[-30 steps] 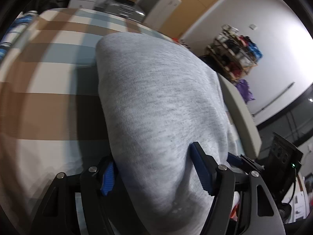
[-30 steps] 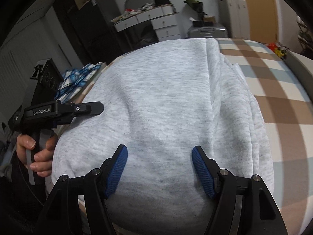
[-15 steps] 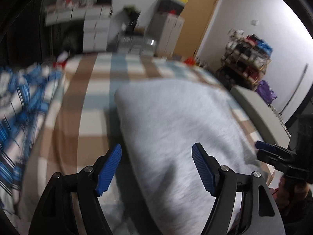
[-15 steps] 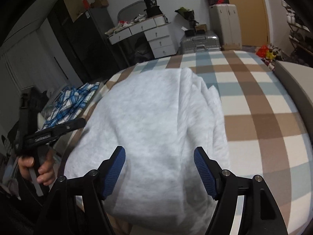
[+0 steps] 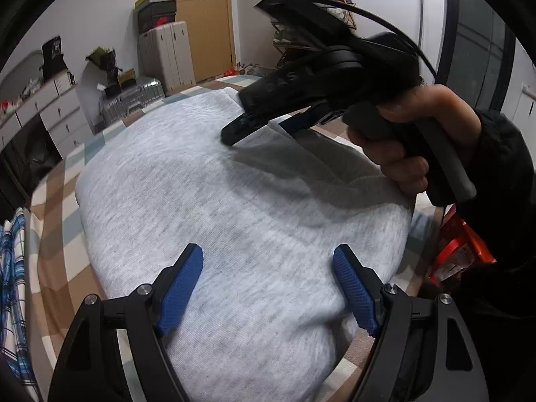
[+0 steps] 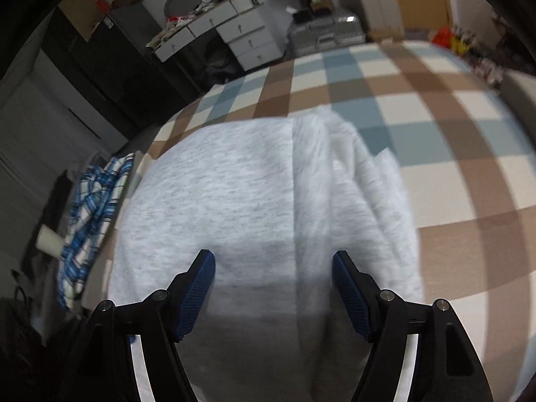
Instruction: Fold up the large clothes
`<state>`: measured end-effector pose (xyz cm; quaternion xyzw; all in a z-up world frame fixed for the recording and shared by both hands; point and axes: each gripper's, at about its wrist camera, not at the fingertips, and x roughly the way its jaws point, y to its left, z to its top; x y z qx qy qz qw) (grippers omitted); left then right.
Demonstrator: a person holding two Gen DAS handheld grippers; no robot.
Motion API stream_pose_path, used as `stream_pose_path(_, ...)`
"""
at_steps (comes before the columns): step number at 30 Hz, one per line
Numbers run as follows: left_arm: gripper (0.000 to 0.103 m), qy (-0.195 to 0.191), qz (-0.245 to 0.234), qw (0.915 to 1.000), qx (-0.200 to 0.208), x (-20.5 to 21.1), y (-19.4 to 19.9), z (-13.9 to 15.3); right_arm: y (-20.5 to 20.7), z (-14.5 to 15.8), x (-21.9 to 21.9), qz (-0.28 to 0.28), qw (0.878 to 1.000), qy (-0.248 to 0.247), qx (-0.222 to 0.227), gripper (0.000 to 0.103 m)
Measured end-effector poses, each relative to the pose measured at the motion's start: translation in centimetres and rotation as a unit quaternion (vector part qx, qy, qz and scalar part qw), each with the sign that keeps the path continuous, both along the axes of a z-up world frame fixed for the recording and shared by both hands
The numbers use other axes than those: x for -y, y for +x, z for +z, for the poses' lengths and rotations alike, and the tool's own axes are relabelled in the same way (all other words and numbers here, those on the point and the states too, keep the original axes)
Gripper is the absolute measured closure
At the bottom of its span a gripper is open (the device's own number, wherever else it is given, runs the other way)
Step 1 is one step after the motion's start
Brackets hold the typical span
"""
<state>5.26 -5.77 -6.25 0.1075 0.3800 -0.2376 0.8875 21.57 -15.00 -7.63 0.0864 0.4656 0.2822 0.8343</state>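
A folded light grey sweatshirt [image 5: 234, 207] lies on a checked bedspread [image 5: 50, 268]. My left gripper [image 5: 268, 288] is open above its near edge and holds nothing. In the left wrist view the right gripper [image 5: 268, 124] hovers over the far right of the garment, held in a hand [image 5: 418, 140]. In the right wrist view the sweatshirt [image 6: 241, 194] shows layered folds on its right side. My right gripper [image 6: 273, 288] is open above it and empty.
A blue plaid shirt [image 6: 90, 207] lies at the bed's left edge. White drawers [image 6: 234, 37], suitcases [image 5: 164, 57] and a wooden door [image 5: 207, 16] stand beyond the bed. A red and orange package [image 5: 459, 251] sits low at the right.
Both grippers have let go of the sweatshirt and pulled back. The left view swung right, so the right gripper and hand now fill its upper right. The garment lies flat.
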Motion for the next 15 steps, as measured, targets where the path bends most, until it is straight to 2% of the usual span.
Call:
stream_pose_path(3, 0.026, -0.008, -0.001, 1.0, -0.002, -0.5, 0.4, -0.1, -0.8, 0.8, -0.8, 0.02, 0.999, 0.005, 0.026, 0.066)
stream_pose_path(4, 0.026, -0.005, -0.002, 1.0, 0.001, -0.6, 0.4, -0.3, -1.6, 1.9, -0.8, 0.03, 0.998, 0.018, 0.052, 0.087)
stream_pose_path(5, 0.026, -0.003, -0.003, 1.0, 0.004, -0.7, 0.5, -0.4, -2.2, 2.9, -0.6, 0.038, 0.996, 0.03, 0.075, 0.092)
stream_pose_path(7, 0.026, -0.008, -0.004, 1.0, 0.005, -0.8, 0.6, -0.5, -3.0, 4.7, 0.1, 0.034, 0.991, 0.041, 0.121, 0.094)
stream_pose_path(8, 0.026, -0.011, -0.006, 0.9999, 0.004, -1.0, 0.8, -0.6, -2.6, 4.7, 0.0, 0.037, 0.992, 0.034, 0.12, 0.094)
stream_pose_path(10, 0.026, -0.01, -0.009, 0.9999, 0.004, -0.2, 0.4, 0.0, -0.5, 2.6, -0.4, 0.033, 0.996, -0.011, 0.085, 0.094)
stream_pose_path(12, 0.027, -0.005, -0.013, 0.9999, 0.005, 0.4, -0.9, 0.2, 1.1, 0.2, -0.9, 0.036, 0.998, -0.026, 0.049, 0.092)
stream_pose_path(14, 0.026, 0.006, -0.013, 0.9998, 0.01, 0.7, -1.1, 0.2, 1.4, -0.1, -0.8, 0.032, 0.998, -0.027, 0.044, 0.085)
stream_pose_path(15, 0.026, 0.01, -0.012, 0.9998, 0.011, 0.8, -1.2, 0.3, 1.2, 0.4, -0.6, 0.02, 0.998, -0.039, 0.052, 0.076)
